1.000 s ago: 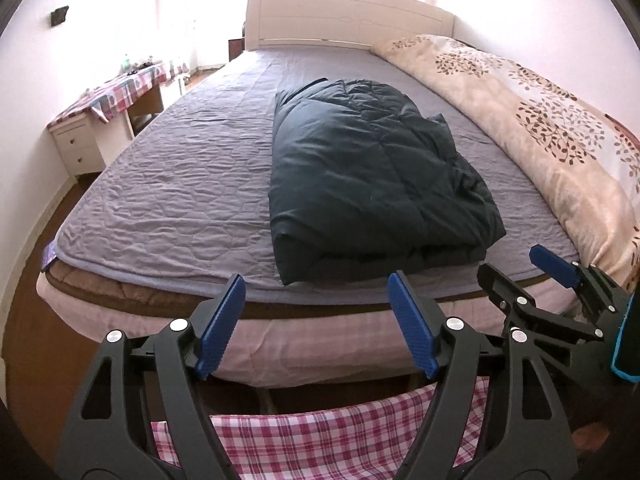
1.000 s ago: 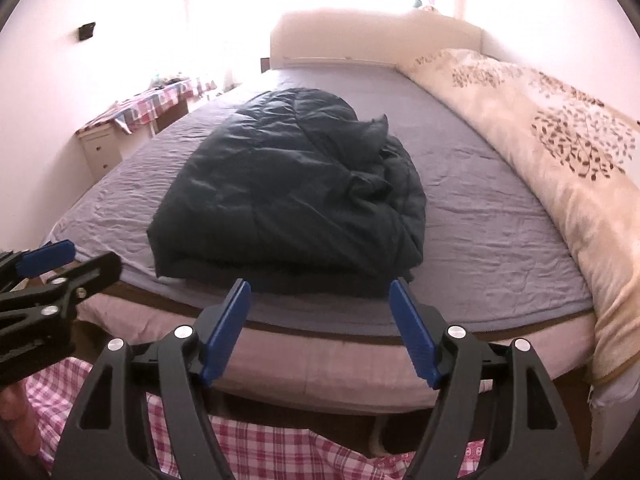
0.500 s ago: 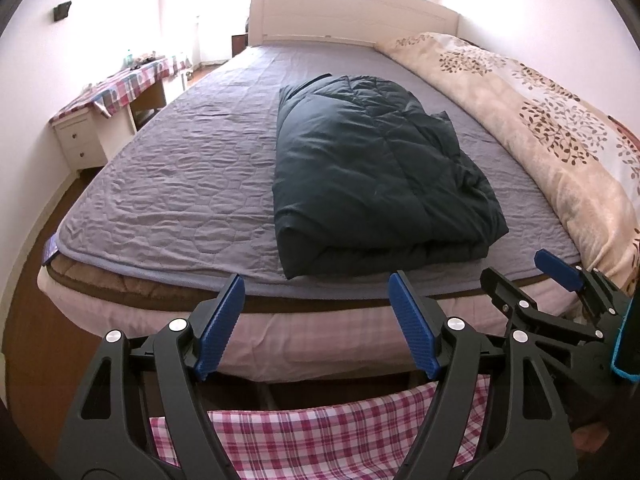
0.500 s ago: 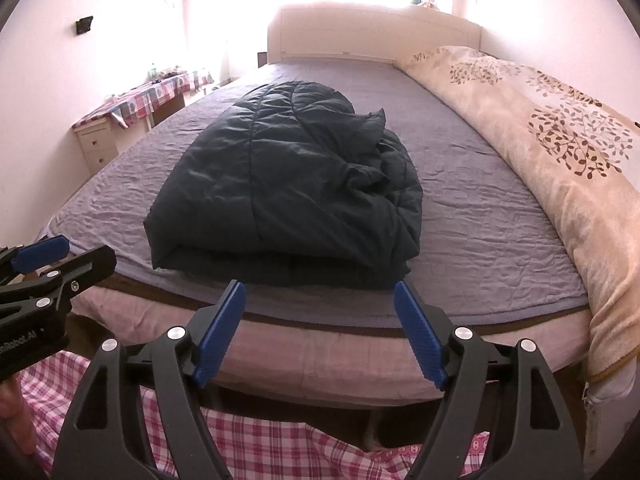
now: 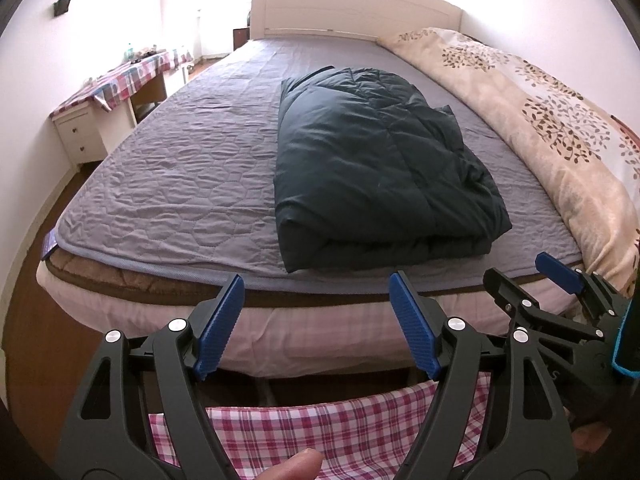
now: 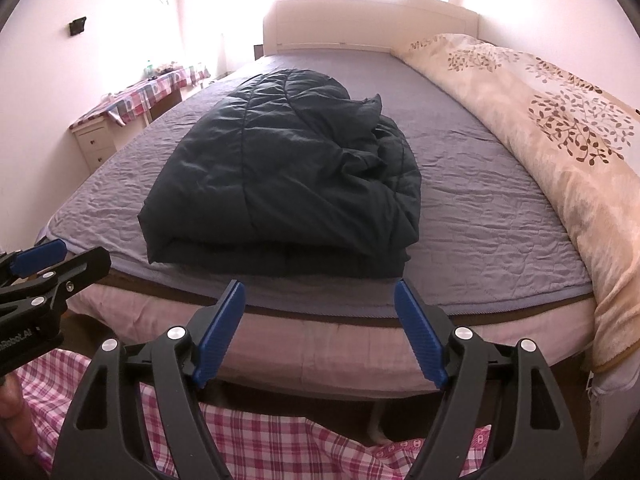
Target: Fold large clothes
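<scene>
A dark green quilted jacket (image 5: 376,168) lies folded into a thick rectangle on the grey bed cover (image 5: 180,184), its near edge close to the foot of the bed. It also shows in the right wrist view (image 6: 288,184). My left gripper (image 5: 316,328) is open and empty, held off the foot of the bed, short of the jacket. My right gripper (image 6: 320,328) is open and empty, also back from the bed. Each gripper shows at the edge of the other's view: the right one (image 5: 532,280), the left one (image 6: 60,256).
A beige floral duvet (image 5: 552,132) lies along the bed's right side. A white headboard (image 5: 352,8) stands at the far end. A desk with a checked cloth (image 5: 116,84) stands at the left wall. Pink checked fabric (image 5: 320,432) is below the grippers.
Both grippers have stayed open and empty. Both views have tilted slightly, so the bed and jacket sit a little differently in frame. The jacket has not moved.
</scene>
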Demonstrator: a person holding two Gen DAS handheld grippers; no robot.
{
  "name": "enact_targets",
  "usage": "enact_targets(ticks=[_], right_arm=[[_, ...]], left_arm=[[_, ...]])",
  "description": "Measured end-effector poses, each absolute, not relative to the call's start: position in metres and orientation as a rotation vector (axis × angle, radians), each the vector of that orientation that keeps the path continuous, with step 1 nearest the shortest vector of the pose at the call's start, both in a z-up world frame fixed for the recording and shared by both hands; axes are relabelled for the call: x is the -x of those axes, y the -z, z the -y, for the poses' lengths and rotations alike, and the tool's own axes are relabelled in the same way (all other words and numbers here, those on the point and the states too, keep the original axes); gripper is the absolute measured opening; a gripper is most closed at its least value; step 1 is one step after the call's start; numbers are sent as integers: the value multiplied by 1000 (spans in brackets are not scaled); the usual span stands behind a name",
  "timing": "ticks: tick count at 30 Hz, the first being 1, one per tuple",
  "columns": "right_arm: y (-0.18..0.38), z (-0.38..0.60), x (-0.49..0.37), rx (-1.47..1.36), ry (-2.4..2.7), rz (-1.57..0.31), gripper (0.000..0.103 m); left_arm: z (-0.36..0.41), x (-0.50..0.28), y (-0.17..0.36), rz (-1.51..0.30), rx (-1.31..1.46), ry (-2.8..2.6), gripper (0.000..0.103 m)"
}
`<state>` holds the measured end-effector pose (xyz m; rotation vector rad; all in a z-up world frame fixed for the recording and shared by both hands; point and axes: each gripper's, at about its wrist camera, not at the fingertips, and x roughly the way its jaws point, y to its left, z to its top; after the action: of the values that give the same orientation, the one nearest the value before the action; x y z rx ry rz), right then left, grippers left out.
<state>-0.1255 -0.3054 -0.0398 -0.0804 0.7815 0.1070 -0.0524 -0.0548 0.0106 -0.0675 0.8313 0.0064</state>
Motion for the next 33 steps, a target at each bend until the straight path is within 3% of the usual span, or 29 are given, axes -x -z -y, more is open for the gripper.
enact_targets(ticks=[33], right_arm=[[48,309,119,78,-112,-822,75]], left_arm=[[59,49,-7,-841,61,6,74]])
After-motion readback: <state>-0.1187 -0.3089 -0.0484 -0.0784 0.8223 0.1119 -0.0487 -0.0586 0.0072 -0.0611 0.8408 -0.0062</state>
